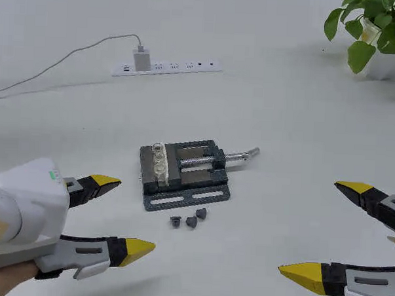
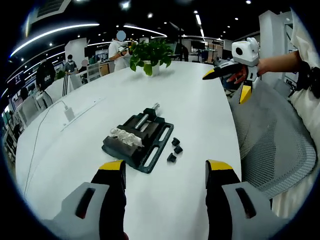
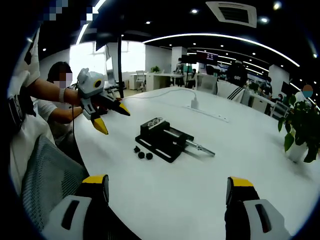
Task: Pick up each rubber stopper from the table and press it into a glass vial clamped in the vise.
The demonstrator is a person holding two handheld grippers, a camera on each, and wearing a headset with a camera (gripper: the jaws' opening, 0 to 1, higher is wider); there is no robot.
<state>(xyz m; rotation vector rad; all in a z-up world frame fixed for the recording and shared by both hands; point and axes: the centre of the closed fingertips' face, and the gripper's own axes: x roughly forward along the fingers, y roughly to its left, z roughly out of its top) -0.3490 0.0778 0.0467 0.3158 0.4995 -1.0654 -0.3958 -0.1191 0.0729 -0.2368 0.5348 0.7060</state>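
Three rubber stoppers are lying at lower centre of the head view, just below the vise holding the glass vials on the desk. The left claw and right claw are hovering apart, empty. Judging by this, picking is not yet begun; next, one claw needs lowering around a stopper.

A broad white desk carries a power strip with a plugged-in charger and a leafy potted plant. A grey mesh chair stands beside it; long ceiling lights cross the dark open office
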